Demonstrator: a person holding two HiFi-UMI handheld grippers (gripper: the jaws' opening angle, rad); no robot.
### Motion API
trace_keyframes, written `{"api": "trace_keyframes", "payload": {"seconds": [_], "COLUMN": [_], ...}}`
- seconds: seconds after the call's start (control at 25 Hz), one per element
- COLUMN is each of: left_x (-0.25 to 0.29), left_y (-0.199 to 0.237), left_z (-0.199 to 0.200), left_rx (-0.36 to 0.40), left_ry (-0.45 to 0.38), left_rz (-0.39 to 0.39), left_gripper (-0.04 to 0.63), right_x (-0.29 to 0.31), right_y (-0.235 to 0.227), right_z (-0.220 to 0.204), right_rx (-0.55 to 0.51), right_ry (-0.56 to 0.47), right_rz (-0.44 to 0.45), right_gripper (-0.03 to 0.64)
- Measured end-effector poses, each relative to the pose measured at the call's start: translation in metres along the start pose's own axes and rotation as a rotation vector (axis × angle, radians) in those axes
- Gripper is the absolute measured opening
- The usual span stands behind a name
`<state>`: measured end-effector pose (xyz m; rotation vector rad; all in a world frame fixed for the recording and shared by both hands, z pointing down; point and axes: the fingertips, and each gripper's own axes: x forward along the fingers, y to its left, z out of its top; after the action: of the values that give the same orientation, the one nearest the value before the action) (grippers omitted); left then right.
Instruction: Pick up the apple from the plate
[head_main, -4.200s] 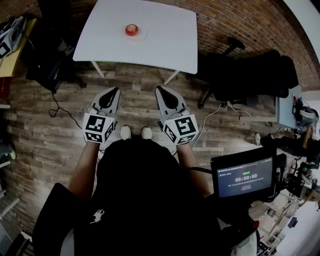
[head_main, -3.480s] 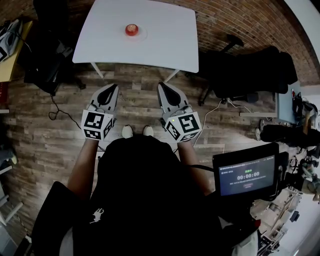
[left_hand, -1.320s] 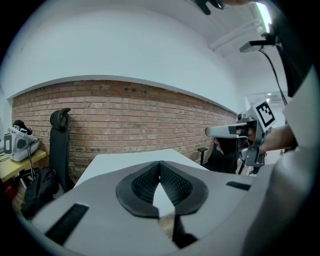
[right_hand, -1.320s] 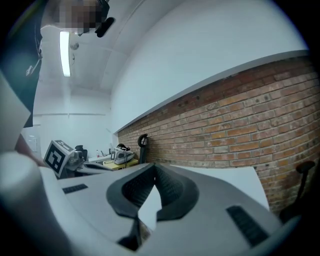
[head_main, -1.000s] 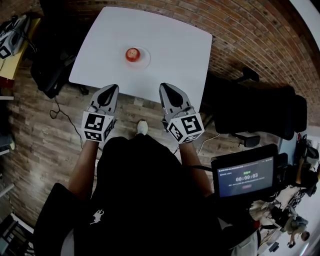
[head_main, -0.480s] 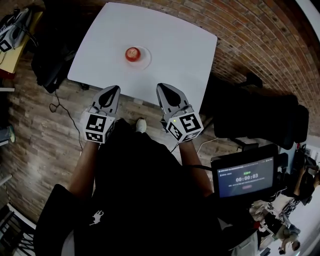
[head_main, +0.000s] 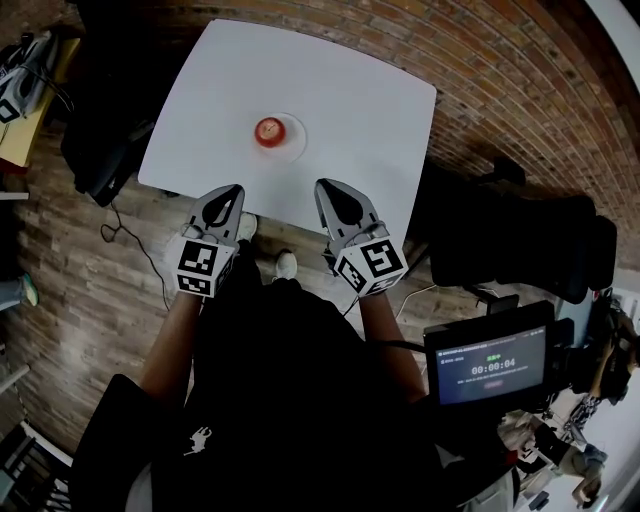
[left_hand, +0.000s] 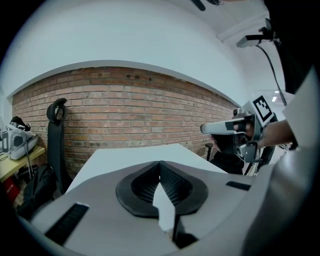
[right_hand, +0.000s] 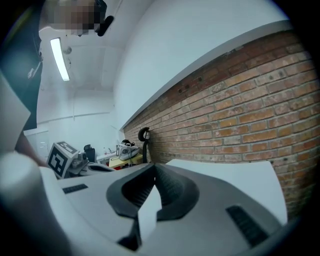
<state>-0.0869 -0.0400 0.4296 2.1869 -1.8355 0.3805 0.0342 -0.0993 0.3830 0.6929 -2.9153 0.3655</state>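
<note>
Head view: the apple (head_main: 267, 130) sits on a plate (head_main: 291, 144) near the middle of the white worktop (head_main: 350, 100), too small to show which way it points. The left gripper (head_main: 233, 191) and right gripper (head_main: 325, 188) hover at the near edge. Left gripper view: its fingers (left_hand: 173, 184) are pressed together and empty, with the right gripper alongside. Right gripper view: its fingers (right_hand: 171, 190) are likewise together on nothing, and a brick wall (right_hand: 240, 125) stands beyond the far edge.

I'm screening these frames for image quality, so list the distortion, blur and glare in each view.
Head view: fisheye bows the table edges, yet the apple is sharp. Left gripper view: black corner vignette, brick wall arched, left gripper body soft up close. Right gripper view: ceiling light blown out, scene tilted, right gripper similarly soft.
</note>
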Motion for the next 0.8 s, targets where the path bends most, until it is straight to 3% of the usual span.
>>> {"api": "trace_keyframes", "payload": {"seconds": [0.4, 0.8], "left_x": [0.05, 0.09], "left_y": [0.046, 0.05], "left_z": [0.023, 0.013], "left_rx": [0.033, 0.069], "left_ry": [-0.012, 0.036], "left_rz": [-0.1, -0.217], "left_gripper": [0.006, 0.008], "right_x": [0.041, 0.064], "right_y": [-0.019, -0.025], "right_z": [0.016, 0.007], "right_rx": [0.014, -0.002], "right_ry": [-0.012, 0.029], "right_rz": [-0.104, -0.174], "right_gripper": [0.003, 0.003]}}
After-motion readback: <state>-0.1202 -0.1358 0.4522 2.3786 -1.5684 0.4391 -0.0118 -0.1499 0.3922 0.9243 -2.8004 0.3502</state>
